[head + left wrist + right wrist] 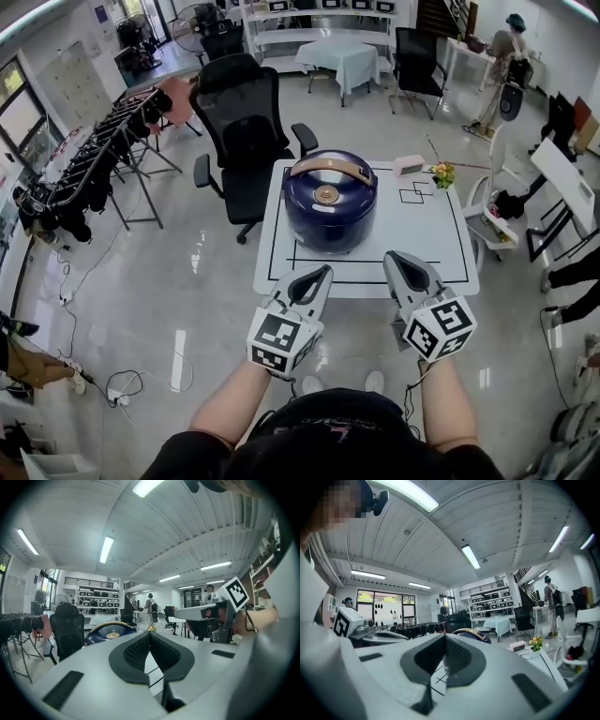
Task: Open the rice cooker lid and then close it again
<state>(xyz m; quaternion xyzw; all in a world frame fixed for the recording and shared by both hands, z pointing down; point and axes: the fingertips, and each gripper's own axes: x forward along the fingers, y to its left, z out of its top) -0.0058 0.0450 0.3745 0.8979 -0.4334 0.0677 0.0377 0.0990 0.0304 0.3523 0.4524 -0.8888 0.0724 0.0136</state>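
A dark blue rice cooker with a tan handle stands lid down on the white table. Both grippers hover at the table's near edge, short of the cooker and apart from it. My left gripper is shut and empty, just left of the cooker's front. My right gripper is shut and empty too, to the cooker's right. In the left gripper view the cooker shows beyond the closed left gripper, with the right gripper alongside. The right gripper view shows the cooker's handle past the closed right gripper.
A small white box and a little flower pot sit at the table's far right corner. A black office chair stands behind the table. A rack of gear is at the left, and a person stands far back right.
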